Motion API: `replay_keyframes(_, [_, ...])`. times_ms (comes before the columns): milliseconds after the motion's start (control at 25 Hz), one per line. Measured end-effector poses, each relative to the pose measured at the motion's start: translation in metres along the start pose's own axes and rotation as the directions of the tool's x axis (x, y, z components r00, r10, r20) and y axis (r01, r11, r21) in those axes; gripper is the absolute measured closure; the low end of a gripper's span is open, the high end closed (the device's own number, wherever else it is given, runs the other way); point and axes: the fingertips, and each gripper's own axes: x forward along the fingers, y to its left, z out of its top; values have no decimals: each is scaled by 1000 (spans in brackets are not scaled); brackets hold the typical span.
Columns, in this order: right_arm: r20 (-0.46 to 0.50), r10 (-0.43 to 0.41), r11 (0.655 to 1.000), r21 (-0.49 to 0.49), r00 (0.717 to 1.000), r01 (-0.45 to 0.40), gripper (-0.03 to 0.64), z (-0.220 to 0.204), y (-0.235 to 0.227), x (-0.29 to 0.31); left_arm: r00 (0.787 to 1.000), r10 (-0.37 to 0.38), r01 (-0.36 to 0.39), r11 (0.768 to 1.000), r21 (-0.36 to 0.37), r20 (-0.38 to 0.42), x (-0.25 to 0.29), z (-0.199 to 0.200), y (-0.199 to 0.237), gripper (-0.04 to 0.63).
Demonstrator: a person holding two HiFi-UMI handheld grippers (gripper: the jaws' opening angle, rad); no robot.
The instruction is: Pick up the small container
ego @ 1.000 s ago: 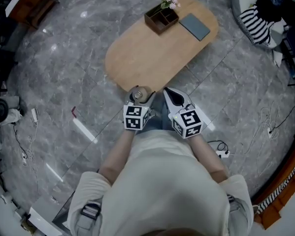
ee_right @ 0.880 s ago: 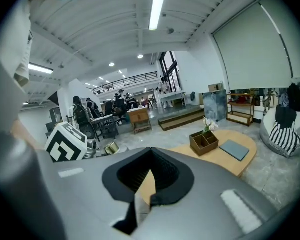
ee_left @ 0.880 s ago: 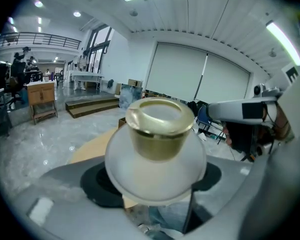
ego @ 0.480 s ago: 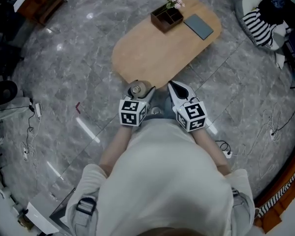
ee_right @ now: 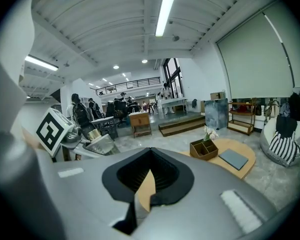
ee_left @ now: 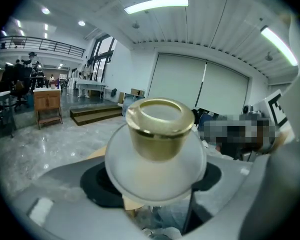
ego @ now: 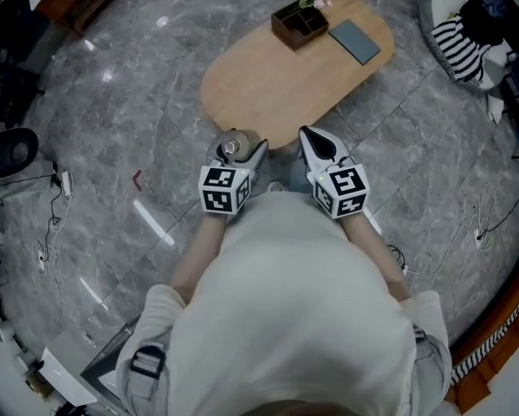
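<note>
The small container [ee_left: 157, 149] is a round frosted jar with a gold cap [ee_left: 160, 126]. My left gripper [ee_left: 155, 184] is shut on its body and holds it upright in the air. From the head view the container [ego: 232, 146] sits at the tip of the left gripper [ego: 239, 152], just short of the near end of the oval wooden table [ego: 276, 85]. My right gripper [ego: 316, 144] is alongside, shut with nothing in it. In the right gripper view its jaws [ee_right: 147, 176] meet, and the left gripper with the gold cap [ee_right: 93, 133] shows at the left.
At the table's far end stand a dark wooden organiser with flowers [ego: 297, 22] and a flat grey pad [ego: 354, 42]. A striped cushion [ego: 463, 46] lies at the upper right. Cables and a power strip [ego: 396, 256] trail on the marble floor.
Both grippers have come a little closer to the table's near end, the left still shut on the container. The table appears shifted right and up in view.
</note>
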Motion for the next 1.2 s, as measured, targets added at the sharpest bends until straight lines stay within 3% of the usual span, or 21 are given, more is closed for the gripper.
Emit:
replay_keyframes(360, [-22,7,998,-56,1000,-8,618,-1,3,6,1000,8,-8,1000,-14,9,-2,0,4,252])
replay_keyframes(1200, [-19,-8,999,-47,1000,7,618,2,-8,16,1000,8,-8,1000,-10,11,9,9,9,252])
